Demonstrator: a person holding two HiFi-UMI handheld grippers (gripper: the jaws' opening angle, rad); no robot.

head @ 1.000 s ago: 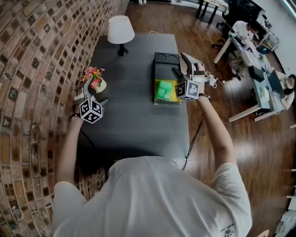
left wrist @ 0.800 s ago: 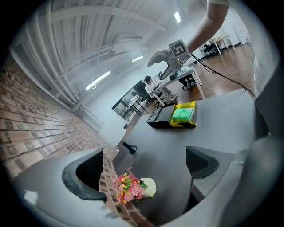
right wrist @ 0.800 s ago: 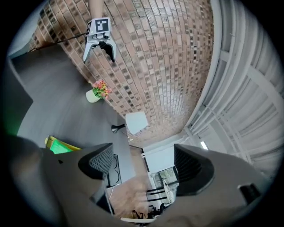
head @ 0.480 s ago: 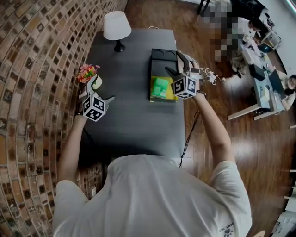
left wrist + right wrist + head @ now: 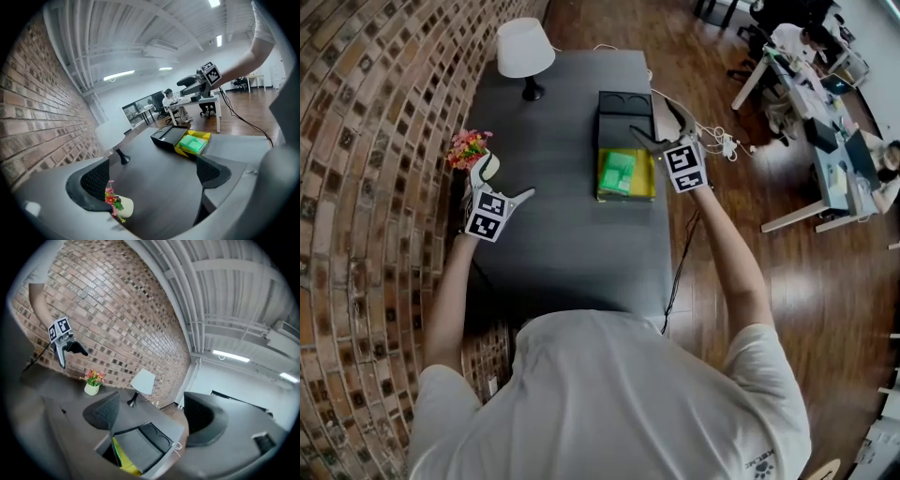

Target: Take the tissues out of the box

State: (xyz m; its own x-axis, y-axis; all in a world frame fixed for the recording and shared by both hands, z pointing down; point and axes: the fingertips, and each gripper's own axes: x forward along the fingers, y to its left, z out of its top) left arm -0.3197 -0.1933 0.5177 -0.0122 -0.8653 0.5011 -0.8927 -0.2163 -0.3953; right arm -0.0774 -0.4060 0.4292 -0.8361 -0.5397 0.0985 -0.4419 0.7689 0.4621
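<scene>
Yellow box [image 5: 649,178] of green tissues [image 5: 617,172] on bench [image 5: 562,244]; right gripper [image 5: 661,124] beside box, left gripper [image 5: 503,180] near flowers [image 5: 467,148]; both jaws spread, empty

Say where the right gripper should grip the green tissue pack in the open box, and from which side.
Probably from straight above, jaws across the narrower width of the green tissue pack. It lies flat in the yellow box, whose walls block a sideways approach; the right gripper, open, hovers by the lid.
</scene>
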